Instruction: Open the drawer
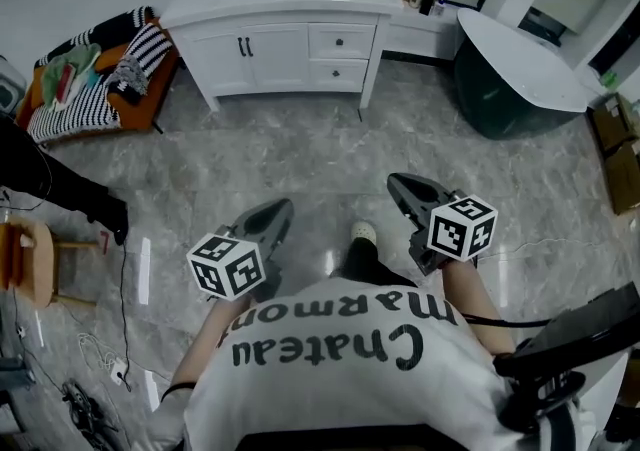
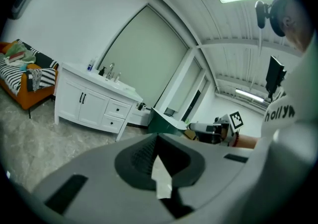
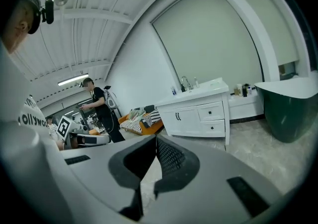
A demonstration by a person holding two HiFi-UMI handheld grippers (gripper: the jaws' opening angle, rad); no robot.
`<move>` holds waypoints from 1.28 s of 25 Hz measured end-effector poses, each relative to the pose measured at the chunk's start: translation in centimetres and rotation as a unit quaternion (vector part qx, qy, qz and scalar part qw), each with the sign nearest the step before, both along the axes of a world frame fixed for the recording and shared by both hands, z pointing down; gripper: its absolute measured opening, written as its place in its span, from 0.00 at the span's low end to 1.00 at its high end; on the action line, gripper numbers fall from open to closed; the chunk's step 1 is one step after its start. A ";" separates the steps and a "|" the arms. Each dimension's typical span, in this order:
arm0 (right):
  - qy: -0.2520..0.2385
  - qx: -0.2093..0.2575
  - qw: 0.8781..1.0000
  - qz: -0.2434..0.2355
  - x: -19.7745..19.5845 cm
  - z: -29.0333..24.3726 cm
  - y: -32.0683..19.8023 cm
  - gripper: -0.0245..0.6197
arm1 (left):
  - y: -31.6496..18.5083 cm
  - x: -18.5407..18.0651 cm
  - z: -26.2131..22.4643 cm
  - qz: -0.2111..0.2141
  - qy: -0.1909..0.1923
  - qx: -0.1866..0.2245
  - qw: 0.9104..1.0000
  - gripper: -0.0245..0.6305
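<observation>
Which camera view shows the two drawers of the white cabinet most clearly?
The head view: both drawers face the camera, shut, knobs visible. The right gripper view shows the drawers smaller and at an angle; the left gripper view smaller still.

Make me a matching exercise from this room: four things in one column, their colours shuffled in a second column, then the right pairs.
Things:
1. vanity cabinet
2. bathtub, outer wall
3. couch, frame
4. floor

Colours:
A. dark green
B. grey, marbled
C. white
D. orange

Pairs: 1-C, 2-A, 3-D, 4-B
</observation>
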State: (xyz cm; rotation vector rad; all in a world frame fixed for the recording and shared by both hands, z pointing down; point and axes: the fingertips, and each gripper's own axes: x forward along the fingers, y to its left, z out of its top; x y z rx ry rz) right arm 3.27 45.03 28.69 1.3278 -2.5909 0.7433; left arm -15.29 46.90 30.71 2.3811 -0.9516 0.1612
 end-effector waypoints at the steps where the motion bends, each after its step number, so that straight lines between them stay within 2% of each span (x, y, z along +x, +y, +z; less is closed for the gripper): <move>1: 0.002 -0.003 1.000 -0.004 -0.3 0.1 -0.3 0.05 | -0.2 -0.3 0.0 -0.005 0.001 -0.001 1.000 0.04; 5: 0.011 -0.003 1.000 -0.023 -1.3 0.4 -2.1 0.05 | -1.4 -0.9 0.3 -0.019 -0.006 -0.002 1.000 0.04; 8: 0.008 -0.001 0.999 -0.036 -2.0 0.5 -4.5 0.05 | -2.8 -1.4 0.5 -0.030 0.005 -0.010 0.999 0.04; 11: 0.010 0.003 0.999 -0.047 -2.6 0.5 -7.5 0.05 | -4.8 -1.7 0.7 -0.033 0.013 -0.019 0.999 0.04; 14: 0.012 0.008 0.998 -0.058 -2.7 0.7 -10.7 0.05 | -7.9 -1.5 0.8 -0.035 0.003 -0.012 0.999 0.04; 23: -0.003 -0.012 0.997 -0.073 -1.0 1.7 -20.4 0.05 | -17.3 0.5 1.0 -0.054 0.000 -0.030 0.998 0.04; 26: -0.009 -0.020 0.998 -0.065 0.1 2.1 -23.2 0.05 | -19.7 0.9 0.6 -0.067 0.008 -0.029 0.997 0.04; 32: -0.010 -0.031 0.997 -0.069 0.6 3.1 -28.0 0.05 | -24.1 0.9 0.8 -0.084 -0.005 -0.030 0.996 0.04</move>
